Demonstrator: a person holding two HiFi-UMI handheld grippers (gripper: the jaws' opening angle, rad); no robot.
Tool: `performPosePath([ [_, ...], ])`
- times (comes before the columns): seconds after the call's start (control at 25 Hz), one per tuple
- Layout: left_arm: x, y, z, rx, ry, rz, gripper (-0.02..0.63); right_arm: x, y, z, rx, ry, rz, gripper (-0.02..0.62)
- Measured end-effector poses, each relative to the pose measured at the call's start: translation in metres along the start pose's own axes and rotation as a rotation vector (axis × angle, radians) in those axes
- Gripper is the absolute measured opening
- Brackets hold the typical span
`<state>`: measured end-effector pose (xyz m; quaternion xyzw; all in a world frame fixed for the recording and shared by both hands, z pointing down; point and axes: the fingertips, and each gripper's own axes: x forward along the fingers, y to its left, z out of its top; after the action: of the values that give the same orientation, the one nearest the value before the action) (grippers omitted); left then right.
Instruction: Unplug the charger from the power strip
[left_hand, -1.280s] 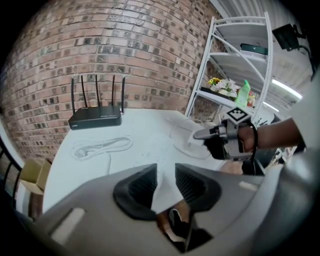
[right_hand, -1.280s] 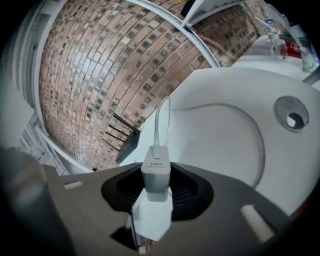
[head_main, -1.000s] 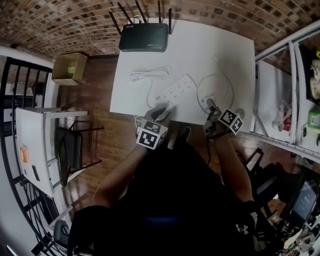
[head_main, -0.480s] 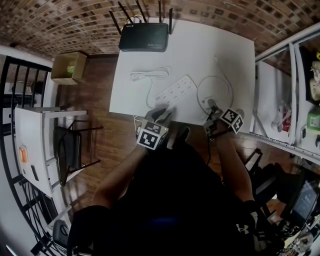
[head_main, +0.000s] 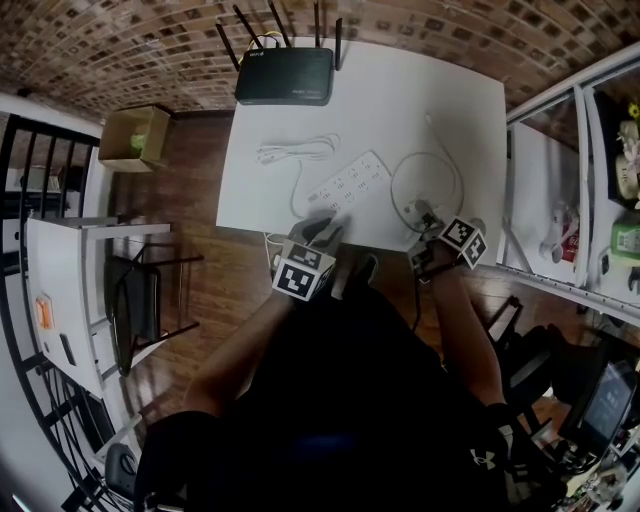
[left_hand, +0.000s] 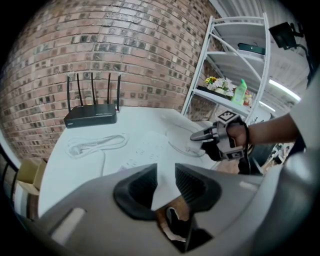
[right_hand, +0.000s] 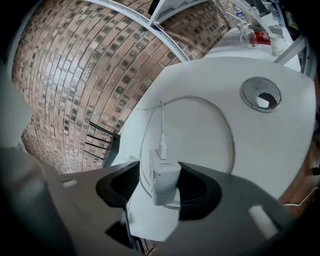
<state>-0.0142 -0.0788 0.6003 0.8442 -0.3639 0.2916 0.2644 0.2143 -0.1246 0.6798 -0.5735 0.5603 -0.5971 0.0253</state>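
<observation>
**Charger off the strip, right tongs loosened**

We see the small white block charger (right_hand: 165, 180) standing on the white table (head_main: 400, 100) close to its near edge, to the right of the white multi-socket power strip (head_main: 350, 182) and apart from it. Its white cable (right_hand: 222, 125) loops off toward the far side. The right gripper (right_hand: 160, 189) straddles the charger. Its jaws have just been opening, and a gap shows at the left pad. The left gripper (left_hand: 165, 184) sits by the strip's near end, jaws apart, gripping nothing.

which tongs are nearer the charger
Right. The charger lies between the right tongs' jaws, which have just been opening; the left tongs sit off by the power strip's near end.
</observation>
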Motion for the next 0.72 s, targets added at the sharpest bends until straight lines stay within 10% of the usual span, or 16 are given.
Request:
performPosePath([
  [0.72, 0.004, -0.009, 0.015, -0.001, -0.012, -0.055, 0.112, -0.025, -0.005, 0.006, -0.077, 0.001, -0.126, 0.322],
])
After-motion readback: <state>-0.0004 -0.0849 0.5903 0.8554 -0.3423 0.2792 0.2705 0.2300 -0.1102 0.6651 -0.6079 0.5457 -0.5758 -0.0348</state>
